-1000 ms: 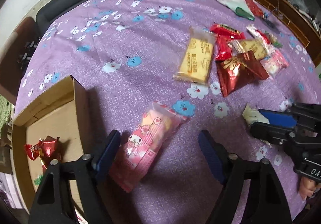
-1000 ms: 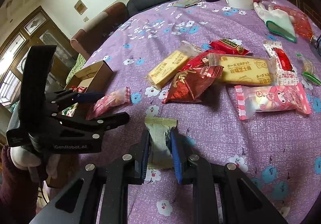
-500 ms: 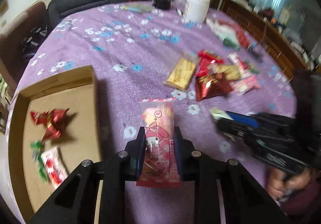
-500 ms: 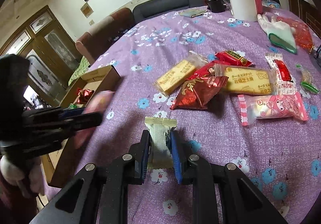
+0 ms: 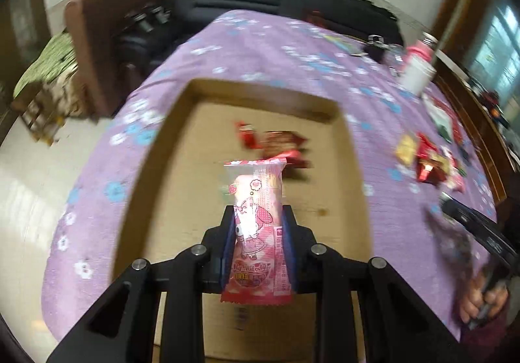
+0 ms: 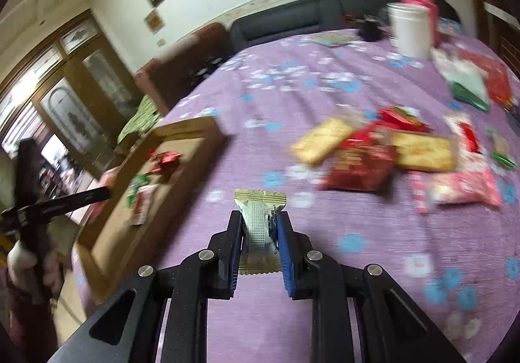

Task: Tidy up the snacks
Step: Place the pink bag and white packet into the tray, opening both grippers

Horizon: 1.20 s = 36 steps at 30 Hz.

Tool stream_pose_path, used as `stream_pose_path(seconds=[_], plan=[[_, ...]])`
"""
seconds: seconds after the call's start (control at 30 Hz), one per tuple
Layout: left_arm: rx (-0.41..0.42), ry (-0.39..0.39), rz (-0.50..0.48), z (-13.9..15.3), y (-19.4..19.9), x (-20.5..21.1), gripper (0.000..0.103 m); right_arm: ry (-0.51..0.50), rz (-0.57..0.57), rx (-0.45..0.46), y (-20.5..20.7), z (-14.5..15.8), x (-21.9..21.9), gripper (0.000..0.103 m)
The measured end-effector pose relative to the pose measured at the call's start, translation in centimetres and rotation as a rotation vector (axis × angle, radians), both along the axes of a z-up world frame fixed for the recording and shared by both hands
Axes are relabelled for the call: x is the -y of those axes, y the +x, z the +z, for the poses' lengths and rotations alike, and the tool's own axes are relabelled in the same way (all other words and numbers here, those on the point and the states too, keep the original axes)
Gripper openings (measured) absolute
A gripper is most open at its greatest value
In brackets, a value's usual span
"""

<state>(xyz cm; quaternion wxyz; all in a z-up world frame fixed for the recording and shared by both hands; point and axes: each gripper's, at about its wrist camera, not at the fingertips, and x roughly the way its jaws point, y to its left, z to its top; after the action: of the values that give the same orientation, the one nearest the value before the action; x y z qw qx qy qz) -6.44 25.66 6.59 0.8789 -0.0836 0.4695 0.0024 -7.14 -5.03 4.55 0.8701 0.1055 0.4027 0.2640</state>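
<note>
Jaws of the left gripper [image 5: 258, 216] are clamped on a pink snack packet [image 5: 258, 226], pinching it by its two long edges. The packet stands upright between the pads, its sealed top edge rising well past the fingertips and its bottom seal hanging below them. The gripper points steeply downward, and directly beyond its tips lies the open cardboard box [image 5: 156, 148], so the packet hangs above the box floor. Ahead of the tips in the box sit red foil snacks [image 5: 279, 145], blurred.

Jaws of the right gripper [image 6: 260, 220] are closed on a white-and-gold wrapped snack [image 6: 258, 223], gripped across its narrow middle, the crimped gold top sticking out beyond the fingertips. This gripper tilts down at a shallower angle over the purple floral tablecloth [image 6: 357, 265]. Ahead and to the right of its tips lies the loose snack pile [image 6: 373, 158]; ahead and to the left stands the box, with the left gripper over its near side. The person's hand [image 5: 481, 307] holding the right gripper shows at the lower right edge of the left wrist view.
</note>
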Motion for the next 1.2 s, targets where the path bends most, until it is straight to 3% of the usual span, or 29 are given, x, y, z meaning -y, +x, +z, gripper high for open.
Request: stream_pose_path(seconds=[0.23, 0.47, 0.5, 0.63, 0.83, 1.0, 1.2], plan=[[-0.019, 0.015, 0.066, -1.6, 3.1, -2.5, 0.026, -0.065, 0.202, 0.013, 0.7, 1.6, -10.8, 0.023], [-0.032, -0.017, 0.110, -2.8, 4.6, -4.0, 0.031, -0.161, 0.274, 0.015, 3.0, 0.6, -18.1, 0.024], [-0.027, -0.025, 0.112, -2.8, 4.6, -4.2, 0.035, -0.180, 0.275, 0.018, 3.3, 0.2, -18.9, 0.024], [0.017, -0.025, 0.122, -1.8, 3.5, -4.2, 0.063, -0.245, 0.268, 0.037, 4.2, -1.3, -20.7, 0.024], [0.130, 0.053, 0.169, 1.5, 0.2, -3.4, 0.076, -0.218, 0.265, 0.029, 4.2, -1.3, -20.3, 0.033], [0.206, 0.152, 0.200, 3.8, -2.5, -1.2, 0.081, -0.190, 0.224, 0.076, 2.7, 0.5, -17.7, 0.044], [0.283, 0.264, 0.215, 6.3, -6.0, 3.0, 0.083, -0.163, 0.157, 0.093, 0.8, 1.8, -13.1, 0.049]])
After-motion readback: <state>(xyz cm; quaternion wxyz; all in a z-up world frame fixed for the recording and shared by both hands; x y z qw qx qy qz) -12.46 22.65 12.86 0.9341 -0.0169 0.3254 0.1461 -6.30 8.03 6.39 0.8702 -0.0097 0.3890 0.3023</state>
